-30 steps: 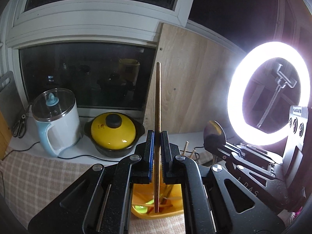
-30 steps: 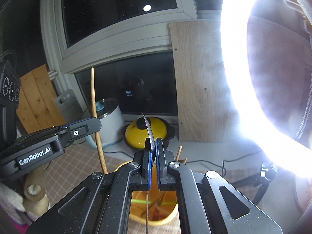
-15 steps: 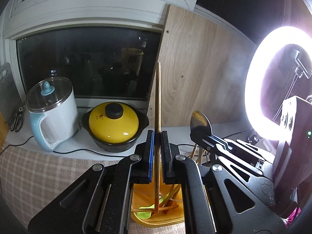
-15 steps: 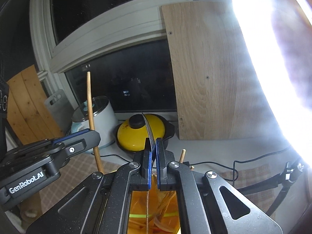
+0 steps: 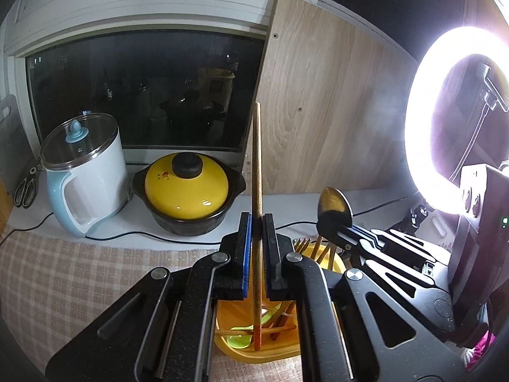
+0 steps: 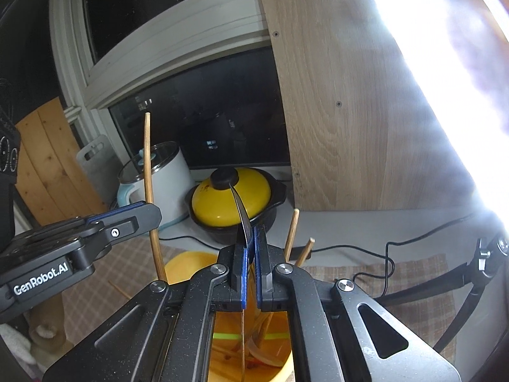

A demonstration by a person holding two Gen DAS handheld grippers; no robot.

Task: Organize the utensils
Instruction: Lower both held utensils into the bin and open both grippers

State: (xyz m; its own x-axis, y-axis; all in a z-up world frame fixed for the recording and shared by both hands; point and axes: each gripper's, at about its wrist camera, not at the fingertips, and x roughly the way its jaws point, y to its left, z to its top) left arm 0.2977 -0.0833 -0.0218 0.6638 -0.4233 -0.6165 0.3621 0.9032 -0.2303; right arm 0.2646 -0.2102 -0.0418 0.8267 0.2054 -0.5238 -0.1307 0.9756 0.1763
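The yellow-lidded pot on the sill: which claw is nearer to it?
Left, by a small margin. The left claw, shut on a chopstick, sits just right of the yellow-lidded pot; the right claw, holding a spoon, is farther right.

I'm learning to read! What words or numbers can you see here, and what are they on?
"GenRobot.AI" in white letters on the side of the left gripper, seen from the right wrist camera.
A small red and yellow mark on the yellow pot lid: too small to read.
No other words or numbers can be read.
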